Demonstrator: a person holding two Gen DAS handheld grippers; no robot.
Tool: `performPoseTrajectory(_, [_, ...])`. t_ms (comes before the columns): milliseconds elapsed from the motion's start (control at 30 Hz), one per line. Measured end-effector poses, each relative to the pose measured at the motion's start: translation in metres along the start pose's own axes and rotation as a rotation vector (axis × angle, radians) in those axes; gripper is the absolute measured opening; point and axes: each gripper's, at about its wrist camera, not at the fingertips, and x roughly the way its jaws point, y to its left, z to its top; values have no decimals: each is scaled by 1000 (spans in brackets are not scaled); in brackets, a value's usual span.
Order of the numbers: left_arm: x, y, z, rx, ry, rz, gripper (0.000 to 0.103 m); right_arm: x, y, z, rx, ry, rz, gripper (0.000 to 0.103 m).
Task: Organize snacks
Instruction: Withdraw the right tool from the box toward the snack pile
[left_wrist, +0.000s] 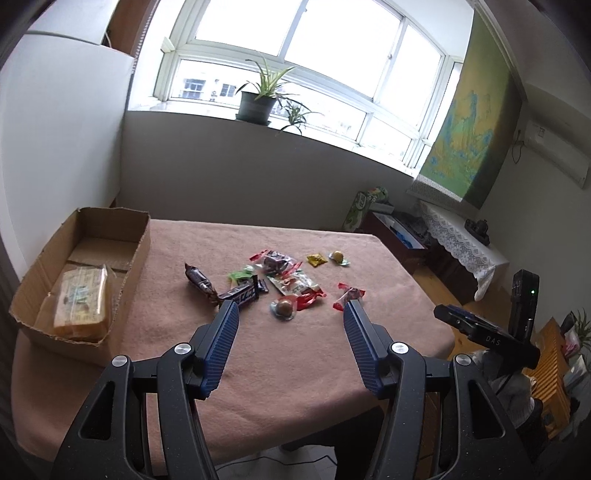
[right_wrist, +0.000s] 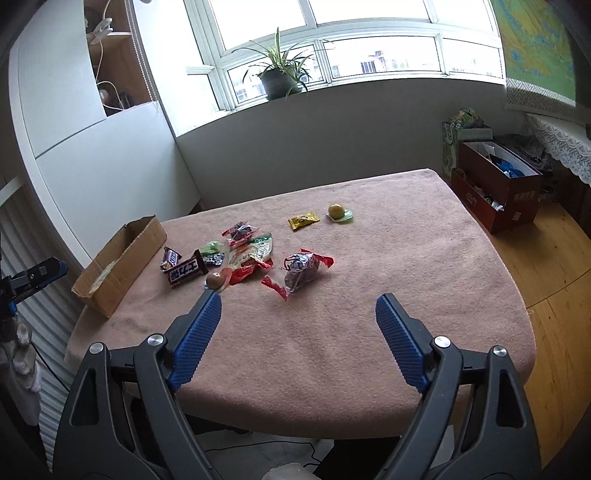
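Several wrapped snacks lie scattered in the middle of a pink-covered table (left_wrist: 288, 354): a dark chocolate bar (left_wrist: 242, 292) (right_wrist: 184, 272), a red-ended candy (left_wrist: 349, 295) (right_wrist: 301, 273), a round brown sweet (left_wrist: 283, 307) (right_wrist: 215, 280), a yellow packet (left_wrist: 316, 259) (right_wrist: 303, 220). A cardboard box (left_wrist: 136, 254) (right_wrist: 122, 254) at the table's left holds a yellow packaged snack (left_wrist: 83, 299). My left gripper (left_wrist: 291, 308) hovers open above the near side of the pile, nothing between its fingers. My right gripper (right_wrist: 298, 300) is open and empty too, short of the red-ended candy.
A window sill with potted plants (left_wrist: 258, 99) runs behind the table. Boxes (right_wrist: 498, 188) stand on the wooden floor to the right, near a lace-covered cabinet (left_wrist: 458, 236). A white cabinet (right_wrist: 92, 155) stands to the left.
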Motion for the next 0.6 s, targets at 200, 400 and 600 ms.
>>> performPoseTrajectory(200, [54, 26, -13, -33, 99, 26, 59, 41, -7, 8, -61, 74, 1, 88])
performPoseTrajectory(400, [94, 42, -12, -26, 162, 57, 59, 82, -12, 18, -63, 170, 20, 87])
performPoseTrajectory(600, [115, 50, 1, 15, 189, 64, 59, 120, -18, 30, 43, 252, 116, 83])
